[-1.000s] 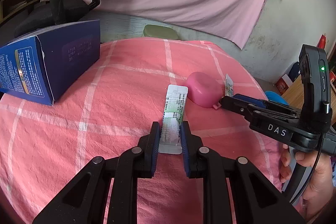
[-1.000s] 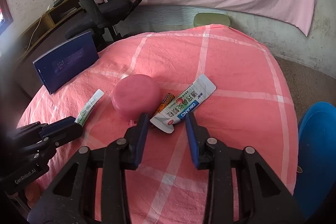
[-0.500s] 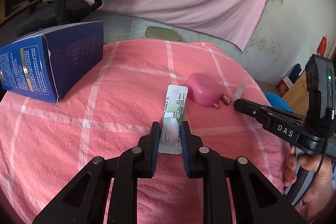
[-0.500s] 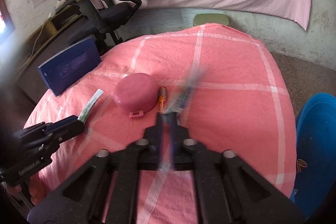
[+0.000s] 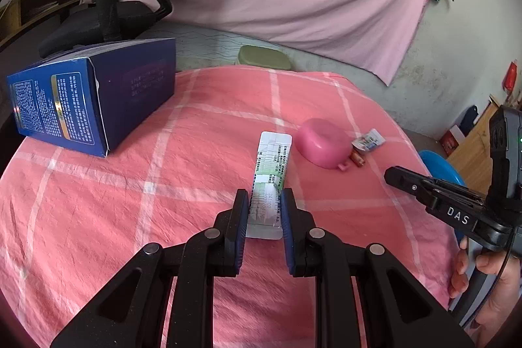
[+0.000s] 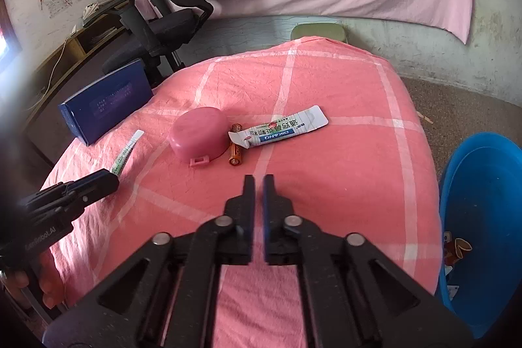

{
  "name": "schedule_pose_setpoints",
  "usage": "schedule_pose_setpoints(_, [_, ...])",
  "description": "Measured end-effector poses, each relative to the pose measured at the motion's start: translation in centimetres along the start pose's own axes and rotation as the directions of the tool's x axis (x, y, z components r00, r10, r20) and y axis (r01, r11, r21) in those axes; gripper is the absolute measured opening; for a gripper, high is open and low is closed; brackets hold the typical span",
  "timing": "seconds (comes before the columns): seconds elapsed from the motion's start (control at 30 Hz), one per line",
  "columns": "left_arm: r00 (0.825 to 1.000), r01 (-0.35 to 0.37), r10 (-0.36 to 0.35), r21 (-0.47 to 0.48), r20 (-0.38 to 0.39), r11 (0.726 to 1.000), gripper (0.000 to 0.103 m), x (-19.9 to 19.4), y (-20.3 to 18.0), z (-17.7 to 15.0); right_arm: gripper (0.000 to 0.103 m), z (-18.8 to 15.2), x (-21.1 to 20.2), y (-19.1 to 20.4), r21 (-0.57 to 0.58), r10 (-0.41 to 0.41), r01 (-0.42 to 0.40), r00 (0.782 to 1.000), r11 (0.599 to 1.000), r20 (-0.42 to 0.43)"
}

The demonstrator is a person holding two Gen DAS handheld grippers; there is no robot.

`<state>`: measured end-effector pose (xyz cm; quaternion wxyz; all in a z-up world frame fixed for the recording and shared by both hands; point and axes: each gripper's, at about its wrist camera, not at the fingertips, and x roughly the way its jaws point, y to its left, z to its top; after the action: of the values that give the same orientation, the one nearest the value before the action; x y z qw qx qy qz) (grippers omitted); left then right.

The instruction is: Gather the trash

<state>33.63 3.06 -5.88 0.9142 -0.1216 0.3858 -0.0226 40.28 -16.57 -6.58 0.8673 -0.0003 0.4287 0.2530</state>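
Observation:
On the pink checked cloth, a long white and green blister strip (image 5: 271,178) lies flat with its near end between the fingers of my left gripper (image 5: 264,201), which stands around it with small gaps. It also shows in the right wrist view (image 6: 125,152). A white and blue sachet wrapper (image 6: 280,131) lies on the cloth beside an orange battery (image 6: 235,149) and a pink round lid (image 6: 199,136). My right gripper (image 6: 258,181) is shut and empty, held back from the wrapper, near the table's right edge.
A dark blue carton (image 5: 94,97) lies at the table's left. A blue bin (image 6: 486,217) stands on the floor at the right. A black office chair (image 5: 107,12) is behind the table. A green pad (image 5: 264,58) sits at the far edge.
My right gripper closed on the sachet wrapper, then pulled back without it; the wrapper stays on the cloth, shifted and turned. The left gripper has not moved.

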Motion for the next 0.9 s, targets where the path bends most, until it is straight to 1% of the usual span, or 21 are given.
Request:
schedule_pose_setpoints(0.07, [1.000, 0.002, -0.002, -0.013, 0.001, 1.000, 0.016, 0.2, 0.4, 0.4, 0.054, 0.6, 0.5, -0.1, 0.009, 0.009, -0.009, 1.000, 1.000, -0.004])
schedule_pose_setpoints(0.13, [1.000, 0.007, -0.007, -0.021, 0.002, 1.000, 0.016, 0.4, 0.7, 0.6, 0.061, 1.0, 0.8, -0.1, 0.013, 0.016, -0.016, 1.000, 1.000, 0.000])
schedule_pose_setpoints(0.2, [1.000, 0.014, -0.014, -0.023, 0.001, 1.000, 0.016, 0.5, 1.0, 0.8, 0.062, 1.5, 1.2, -0.1, 0.019, 0.007, -0.006, 1.000, 1.000, -0.001])
schedule_pose_setpoints(0.3, [1.000, 0.031, -0.031, -0.027, -0.002, 0.999, 0.016, 0.6, 1.5, 0.8, 0.063, 2.7, 2.4, -0.7, 0.069, -0.006, 0.007, 1.000, 0.998, -0.008])
schedule_pose_setpoints(0.37, [0.999, 0.043, -0.043, -0.032, 0.000, 0.999, 0.016, 0.6, 1.6, 0.7, 0.063, 3.5, 3.5, -1.3, 0.119, -0.032, 0.036, 0.999, 0.992, -0.029])
schedule_pose_setpoints(0.43, [0.999, 0.054, -0.054, -0.041, -0.001, 0.998, 0.016, 0.6, 1.9, 0.7, 0.063, 4.1, 4.2, -1.6, 0.142, -0.044, 0.050, 0.998, 0.989, -0.040])
schedule_pose_setpoints(0.6, [0.997, 0.073, -0.073, -0.061, -0.001, 0.995, 0.016, 0.4, 2.4, 0.7, 0.062, 4.9, 5.5, -0.6, 0.089, -0.094, 0.099, 0.994, 0.991, -0.064])
schedule_pose_setpoints(0.7, [0.997, 0.076, -0.076, -0.063, -0.001, 0.995, 0.016, 0.2, 2.6, 0.6, 0.054, 4.6, 5.5, -0.2, 0.033, -0.124, 0.127, 0.989, 0.991, -0.075])
schedule_pose_setpoints(0.77, [0.997, 0.077, -0.077, -0.061, -0.003, 0.995, 0.016, 0.2, 2.7, 0.7, 0.046, 4.1, 5.2, 0.0, -0.011, -0.142, 0.141, 0.986, 0.990, -0.083])
schedule_pose_setpoints(0.8, [0.997, 0.077, -0.077, -0.058, -0.003, 0.995, 0.016, 0.2, 2.8, 0.7, 0.044, 3.9, 5.0, -0.1, -0.021, -0.142, 0.141, 0.986, 0.990, -0.084])
schedule_pose_setpoints(0.87, [0.997, 0.075, -0.075, -0.052, -0.006, 0.996, 0.016, 0.2, 2.6, 0.7, 0.035, 3.4, 4.5, -0.6, -0.017, -0.128, 0.127, 0.988, 0.992, -0.084])
schedule_pose_setpoints(0.9, [0.997, 0.074, -0.075, -0.049, -0.005, 0.996, 0.016, 0.1, 2.5, 0.6, 0.035, 3.3, 4.2, -0.9, -0.011, -0.116, 0.116, 0.990, 0.993, -0.081])
